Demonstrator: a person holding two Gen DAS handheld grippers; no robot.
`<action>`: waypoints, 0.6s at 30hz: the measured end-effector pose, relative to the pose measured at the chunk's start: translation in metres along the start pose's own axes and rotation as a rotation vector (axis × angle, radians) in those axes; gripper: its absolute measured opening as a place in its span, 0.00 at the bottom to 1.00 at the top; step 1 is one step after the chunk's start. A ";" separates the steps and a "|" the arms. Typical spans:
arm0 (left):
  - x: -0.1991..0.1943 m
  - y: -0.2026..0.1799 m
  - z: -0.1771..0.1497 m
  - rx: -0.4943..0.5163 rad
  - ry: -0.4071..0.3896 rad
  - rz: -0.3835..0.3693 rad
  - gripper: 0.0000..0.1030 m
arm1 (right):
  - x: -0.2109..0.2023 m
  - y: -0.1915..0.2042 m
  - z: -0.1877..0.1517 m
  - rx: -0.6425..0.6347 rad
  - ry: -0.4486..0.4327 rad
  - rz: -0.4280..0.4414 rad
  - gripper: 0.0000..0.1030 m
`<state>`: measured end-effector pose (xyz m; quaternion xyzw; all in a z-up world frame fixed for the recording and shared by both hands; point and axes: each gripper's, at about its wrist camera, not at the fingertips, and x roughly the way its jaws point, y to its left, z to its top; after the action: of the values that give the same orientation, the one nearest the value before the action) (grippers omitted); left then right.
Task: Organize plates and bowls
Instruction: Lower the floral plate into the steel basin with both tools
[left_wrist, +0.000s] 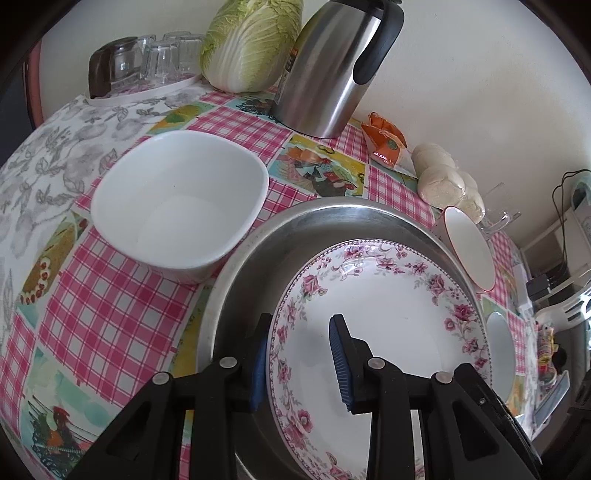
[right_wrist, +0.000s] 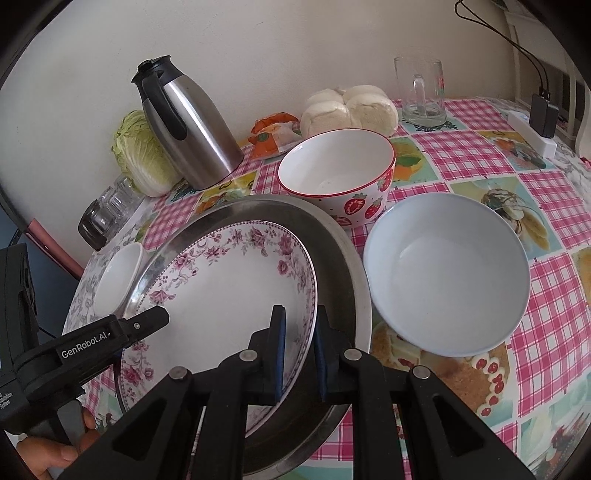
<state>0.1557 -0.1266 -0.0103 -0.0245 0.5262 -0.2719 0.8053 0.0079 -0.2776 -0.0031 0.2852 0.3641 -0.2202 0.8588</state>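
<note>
Setting floral plate (right_wrist: 221, 291) into steel tray (right_wrist: 343, 258): right tool (right_wrist: 299, 354) clamped on rim, left tool (left_wrist: 301, 354) apart astride it; next, letting go cleanly

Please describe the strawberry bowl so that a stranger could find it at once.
Start at the steel jug by the wall. Right of it, behind the metal tray, stands the strawberry bowl. Only it has a red rim and painted strawberries.

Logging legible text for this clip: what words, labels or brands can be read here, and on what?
"GenRobot.AI": on the left gripper, seen from the right wrist.
Small white print lower on that gripper's body: too small to read.
Label on the steel thermos jug: blurred.
Print on the orange packet: unreadable.
</note>
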 end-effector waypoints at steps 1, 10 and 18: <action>0.001 -0.001 0.000 0.006 -0.004 0.006 0.33 | 0.000 0.000 0.000 -0.001 0.000 0.000 0.16; 0.001 0.002 0.001 0.017 -0.032 0.022 0.33 | 0.003 0.006 -0.003 -0.046 -0.007 -0.012 0.18; 0.000 0.000 0.003 0.028 -0.026 0.043 0.36 | 0.005 0.010 -0.002 -0.074 0.011 0.008 0.31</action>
<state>0.1581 -0.1270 -0.0088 -0.0053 0.5123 -0.2615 0.8180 0.0157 -0.2692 -0.0047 0.2557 0.3757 -0.2017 0.8676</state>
